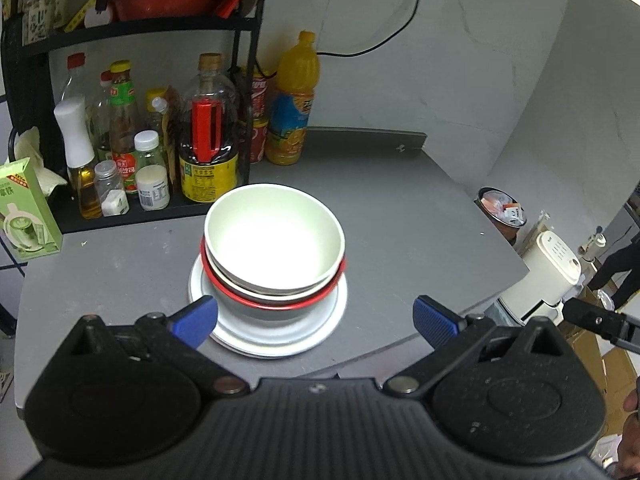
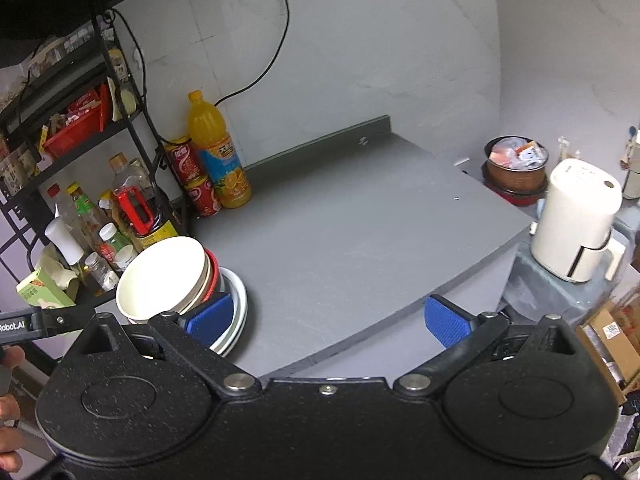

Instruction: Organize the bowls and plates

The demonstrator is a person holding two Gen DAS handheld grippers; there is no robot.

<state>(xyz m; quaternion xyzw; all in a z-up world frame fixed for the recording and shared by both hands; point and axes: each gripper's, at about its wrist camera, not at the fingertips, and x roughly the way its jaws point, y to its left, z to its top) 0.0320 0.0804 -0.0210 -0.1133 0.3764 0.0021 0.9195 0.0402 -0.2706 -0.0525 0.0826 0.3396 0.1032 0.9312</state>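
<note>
A pale green bowl point(image 1: 276, 236) is nested in a red-rimmed bowl point(image 1: 280, 300), and both sit on stacked white plates point(image 1: 280, 336) in the middle of the grey table point(image 1: 400, 220). My left gripper point(image 1: 316, 320) hovers just in front of the stack, open, its blue pads on either side with nothing between them. In the right wrist view the same stack of bowls point(image 2: 164, 280) and plates point(image 2: 236, 312) lies at the lower left. My right gripper point(image 2: 328, 320) is open over the table's front edge, its left pad close to the plates.
A black rack point(image 1: 248, 80) with sauce bottles point(image 1: 206, 136) and an orange juice bottle point(image 1: 294, 96) stands behind the stack. A green carton point(image 1: 24, 208) sits at the left. Off the table's right edge are a white appliance point(image 2: 576, 224) and a filled pot point(image 2: 516, 164).
</note>
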